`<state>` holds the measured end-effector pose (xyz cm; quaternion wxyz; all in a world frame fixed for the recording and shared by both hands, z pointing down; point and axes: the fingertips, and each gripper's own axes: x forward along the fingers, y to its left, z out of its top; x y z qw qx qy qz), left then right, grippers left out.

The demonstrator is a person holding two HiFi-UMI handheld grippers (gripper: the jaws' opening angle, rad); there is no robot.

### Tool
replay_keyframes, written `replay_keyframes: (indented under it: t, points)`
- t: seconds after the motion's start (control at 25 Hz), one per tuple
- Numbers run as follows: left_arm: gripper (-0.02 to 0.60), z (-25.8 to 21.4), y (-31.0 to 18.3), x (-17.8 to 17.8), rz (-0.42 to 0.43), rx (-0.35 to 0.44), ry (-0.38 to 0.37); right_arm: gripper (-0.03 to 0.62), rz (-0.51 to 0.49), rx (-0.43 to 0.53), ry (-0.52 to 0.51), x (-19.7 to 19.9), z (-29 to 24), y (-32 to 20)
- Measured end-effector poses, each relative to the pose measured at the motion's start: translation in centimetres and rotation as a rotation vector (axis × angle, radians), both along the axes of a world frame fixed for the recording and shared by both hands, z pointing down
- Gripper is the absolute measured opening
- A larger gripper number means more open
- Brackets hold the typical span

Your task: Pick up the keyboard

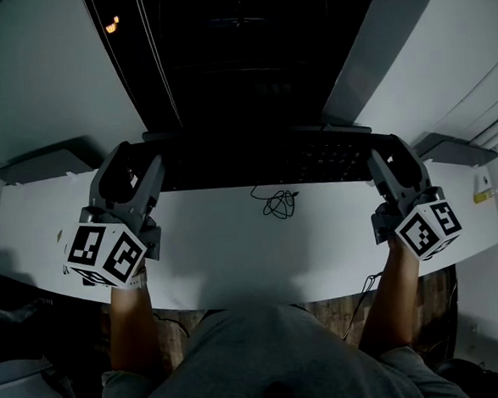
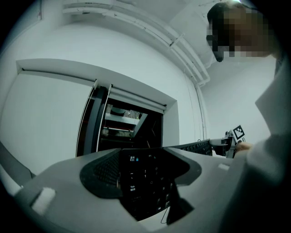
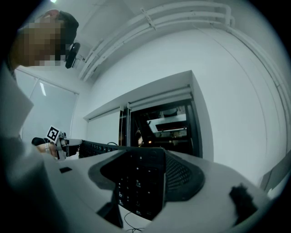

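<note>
1. Along the far edge of the tabletop (image 1: pixel 236 258), the black keyboard (image 1: pixel 263 159) is stretching lengthwise, from near the far left corner toward the far right one.
2. At its left end I am holding the left gripper (image 1: pixel 132 161) level, jaws spread wide and clamping the keyboard's front and back edges.
3. At its right end I am doing the same with the right gripper (image 1: pixel 392 154), its jaws also pressing on that end.
4. A thin cable (image 1: pixel 277 203) is curling on the tabletop just in front of the keyboard's middle.
5. I am failing to tell whether the keyboard is resting on the surface.
</note>
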<state>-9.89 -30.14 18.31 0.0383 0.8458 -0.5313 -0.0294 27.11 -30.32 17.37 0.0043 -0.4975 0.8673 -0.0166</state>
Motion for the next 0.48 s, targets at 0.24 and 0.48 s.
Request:
replay_keyframes:
  t: [0.24, 0.48]
  points:
    - [0.272, -0.11, 0.05, 0.05, 0.002, 0.005, -0.003, 0.264, -0.001, -0.002, -0.002, 0.03, 0.0, -0.01]
    - [0.272, -0.08, 0.17, 0.0, -0.008, -0.006, 0.0, 0.264, -0.003, -0.002, -0.001, 0.03, -0.06, 0.04]
